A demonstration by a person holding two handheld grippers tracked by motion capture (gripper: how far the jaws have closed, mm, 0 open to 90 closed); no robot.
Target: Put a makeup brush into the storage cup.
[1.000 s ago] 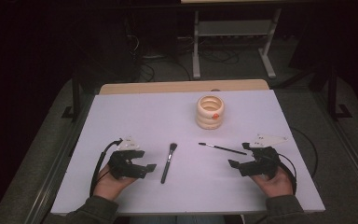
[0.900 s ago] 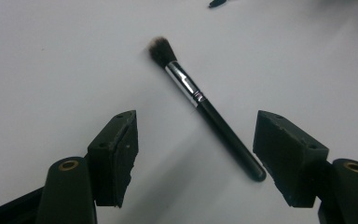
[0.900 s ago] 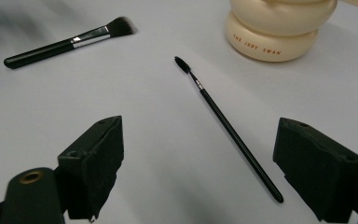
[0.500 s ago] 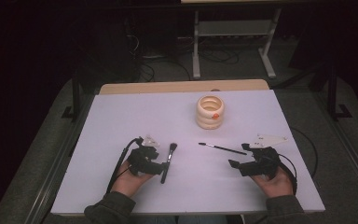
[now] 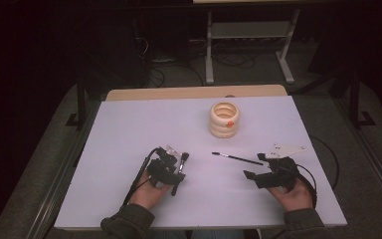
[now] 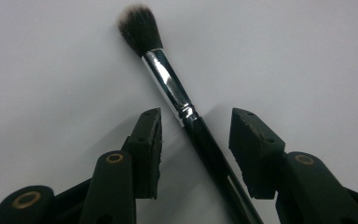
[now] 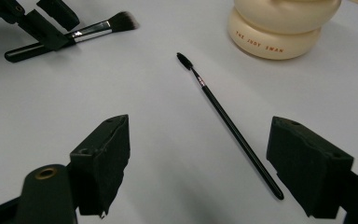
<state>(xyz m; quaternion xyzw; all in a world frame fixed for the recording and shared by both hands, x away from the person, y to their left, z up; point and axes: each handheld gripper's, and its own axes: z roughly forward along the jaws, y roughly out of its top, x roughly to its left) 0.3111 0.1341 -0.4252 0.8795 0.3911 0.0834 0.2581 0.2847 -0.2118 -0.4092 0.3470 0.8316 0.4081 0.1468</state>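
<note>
High view: the left claw (image 5: 178, 169) has been brought from the bare counter (image 5: 129, 129) onto the brush (image 5: 183, 160); pickup is judged imminent. The right claw (image 5: 256, 168) is kept released near the wand (image 5: 236, 158).

Left claw view: jaws have just been closing, the brush (image 6: 186, 112) handle between them, pads not yet pressed.

Right claw view: "THE JUDY SWAN" is read on the holder (image 7: 279, 28).

Open table (image 5: 129, 129) left; ringed holder (image 5: 224, 120) blocks far centre.
</note>
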